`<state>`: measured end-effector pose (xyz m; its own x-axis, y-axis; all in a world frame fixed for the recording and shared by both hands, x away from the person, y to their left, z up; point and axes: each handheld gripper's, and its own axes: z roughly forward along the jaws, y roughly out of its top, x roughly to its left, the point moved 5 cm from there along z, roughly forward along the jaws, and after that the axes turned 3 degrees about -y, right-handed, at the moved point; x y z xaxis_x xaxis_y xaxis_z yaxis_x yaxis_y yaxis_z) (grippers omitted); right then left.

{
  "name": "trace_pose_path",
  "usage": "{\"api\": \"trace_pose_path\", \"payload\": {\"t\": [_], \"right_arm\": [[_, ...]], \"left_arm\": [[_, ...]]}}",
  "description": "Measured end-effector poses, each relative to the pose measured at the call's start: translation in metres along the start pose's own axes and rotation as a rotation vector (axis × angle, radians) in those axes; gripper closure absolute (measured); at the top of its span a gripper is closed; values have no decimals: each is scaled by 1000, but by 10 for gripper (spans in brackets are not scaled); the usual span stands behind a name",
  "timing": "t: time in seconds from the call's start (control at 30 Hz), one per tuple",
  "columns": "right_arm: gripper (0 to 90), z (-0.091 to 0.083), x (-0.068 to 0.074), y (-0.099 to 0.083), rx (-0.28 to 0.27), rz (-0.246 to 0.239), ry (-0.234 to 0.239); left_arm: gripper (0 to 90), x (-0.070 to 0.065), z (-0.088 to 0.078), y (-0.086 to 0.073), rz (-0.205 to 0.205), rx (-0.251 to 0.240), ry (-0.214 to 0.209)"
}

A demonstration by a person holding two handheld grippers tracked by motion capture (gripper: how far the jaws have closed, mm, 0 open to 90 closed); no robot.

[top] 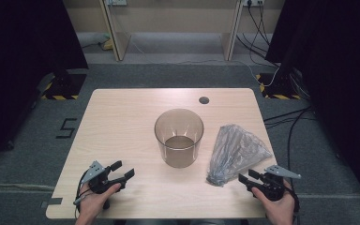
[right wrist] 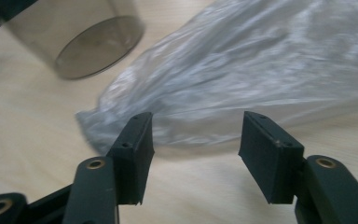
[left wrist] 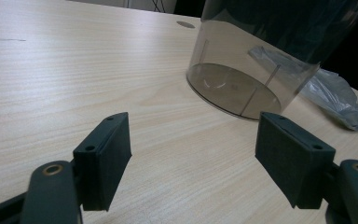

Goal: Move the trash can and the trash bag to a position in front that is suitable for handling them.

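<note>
Desk point(top: 122, 122): pale wood-grain top, lying under everything here; a small dark round grommet point(top: 204, 100) is sitting near its far edge, toward 12 o'clock.
Container point(top: 178, 137): clear, smoke-tinted cylinder, standing upright and open-topped at the middle of the desk, apart from both tools.
Plastic bag point(top: 236, 152): crumpled, translucent grey, lying flat on the desk at 3 o'clock of the container, just beside it but not touching.
Right tool point(top: 247, 177): resting in the person's right hand at 5 o'clock of the container, its jaws standing apart with nothing between them, pointing at the near end of the bag, just short of it.
Left tool point(top: 122, 169): resting in the person's left hand at 7 o'clock of the container, its jaws spread wide and gripping nothing, aiming toward the container's base over bare desk.
</note>
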<state>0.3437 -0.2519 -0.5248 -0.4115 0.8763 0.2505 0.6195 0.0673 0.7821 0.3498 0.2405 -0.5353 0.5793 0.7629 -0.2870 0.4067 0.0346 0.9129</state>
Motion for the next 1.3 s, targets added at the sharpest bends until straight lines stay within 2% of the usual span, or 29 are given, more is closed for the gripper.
{"api": "trace_pose_path", "payload": {"t": [0.1, 0.2, 0.27, 0.33, 0.4, 0.5, 0.57, 0.63, 0.7, 0.9, 1.3], "right_arm": [[505, 3, 18, -1, 28, -57, 63], [524, 9, 30, -3, 67, -110, 87], [527, 15, 35, -4, 94, -145, 82], [525, 16, 36, -1, 93, -140, 80], [498, 18, 39, 9, 68, -139, 43], [473, 28, 55, 21, 51, -194, 44], [472, 41, 63, 24, 77, -233, 42], [468, 57, 70, 23, 125, -272, 42], [468, 66, 73, 22, 150, -301, 36], [468, 73, 73, 17, 184, -318, 15], [492, 74, 72, 14, 193, -317, 18]], "left_arm": [[257, 0, 0, 0, 2, 2, -2], [257, -1, 0, 0, 3, 1, -4], [258, -1, -1, 0, 5, 0, -6], [258, -1, -2, 0, 3, -1, -5], [259, 0, -1, -1, 1, 2, -8], [259, 0, 1, -1, 1, 5, -9], [259, -1, 1, 0, 3, 3, -11], [260, -2, 0, -1, 5, 2, -12], [260, -2, -1, -1, 3, 2, -12], [260, 1, -2, -2, -2, 3, -9], [262, 1, -2, -2, -4, 5, -6]]}}
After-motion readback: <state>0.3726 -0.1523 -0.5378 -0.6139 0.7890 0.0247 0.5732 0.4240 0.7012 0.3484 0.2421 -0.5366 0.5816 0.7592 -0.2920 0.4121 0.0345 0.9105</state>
